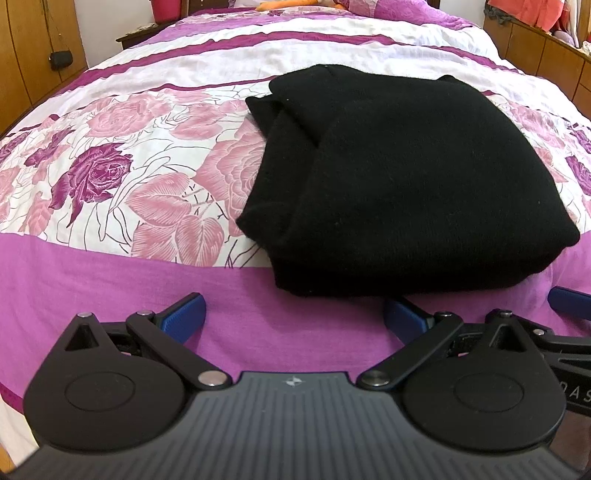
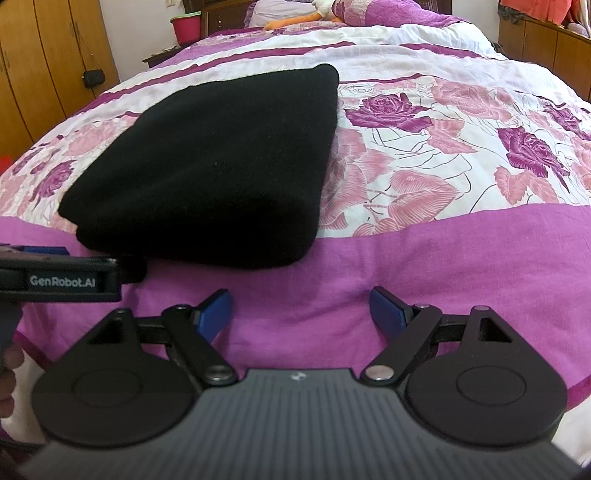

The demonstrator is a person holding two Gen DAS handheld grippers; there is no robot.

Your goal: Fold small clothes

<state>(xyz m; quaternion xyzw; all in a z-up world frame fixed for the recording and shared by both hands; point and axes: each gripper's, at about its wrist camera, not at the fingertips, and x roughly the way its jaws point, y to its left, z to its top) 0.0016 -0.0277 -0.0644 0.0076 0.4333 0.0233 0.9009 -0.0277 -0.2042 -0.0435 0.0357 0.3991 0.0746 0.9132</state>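
A black knit garment [image 1: 399,177] lies folded in a thick rectangle on the floral bedspread [image 1: 147,177]. It also shows in the right wrist view [image 2: 218,170], at the left. My left gripper [image 1: 295,314] is open and empty, just short of the garment's near edge, over the purple band of the spread. My right gripper [image 2: 301,310] is open and empty, to the right of the garment's near corner. The left gripper's body [image 2: 59,280] shows at the left edge of the right wrist view. A blue fingertip [image 1: 569,299] of the right gripper shows in the left wrist view.
The bed reaches far back, with pillows and an orange soft toy [image 2: 291,20] at its head. A pink bucket [image 2: 186,27] stands on a nightstand at the back left. Wooden wardrobes [image 2: 48,55] line the left side, wooden cabinets [image 2: 546,40] the right.
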